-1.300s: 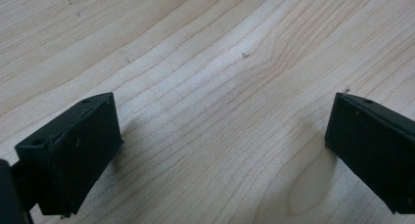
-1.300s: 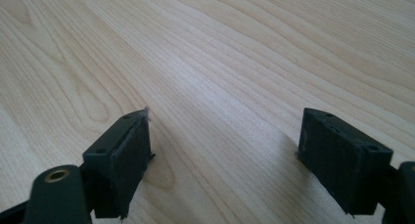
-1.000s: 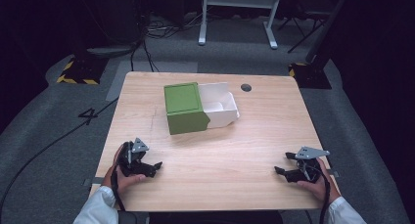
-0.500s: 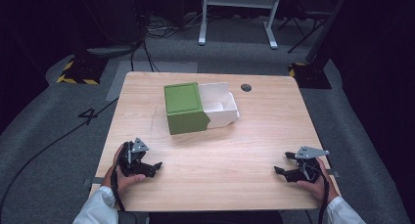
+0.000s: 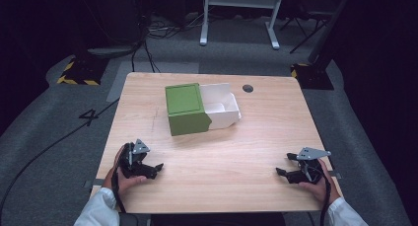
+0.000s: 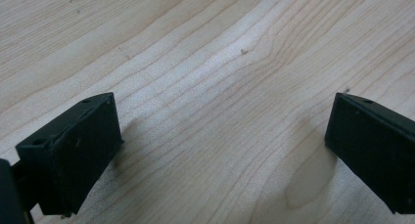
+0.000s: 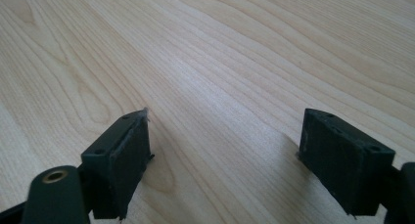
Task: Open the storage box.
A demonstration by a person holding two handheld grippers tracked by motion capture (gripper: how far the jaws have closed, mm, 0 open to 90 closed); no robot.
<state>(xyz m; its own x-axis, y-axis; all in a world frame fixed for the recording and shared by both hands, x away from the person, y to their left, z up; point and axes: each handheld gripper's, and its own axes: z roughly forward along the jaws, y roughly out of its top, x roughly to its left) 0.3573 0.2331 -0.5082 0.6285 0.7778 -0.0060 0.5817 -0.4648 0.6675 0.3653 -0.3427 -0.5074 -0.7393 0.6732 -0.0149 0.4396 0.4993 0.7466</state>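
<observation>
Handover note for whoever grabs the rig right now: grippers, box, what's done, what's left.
Left gripper: open, nothing between the jaws, resting on the table near its front left edge.
Right gripper: open, holding nothing, near the front right edge.
Green box: mid-table toward the far side, with a white tray sticking out of its right side, part open.
Done: nothing visibly handled; both grippers are well clear of the box.
Left: likely reach in and work the box and tray, probably one gripper bracing the green box.
</observation>
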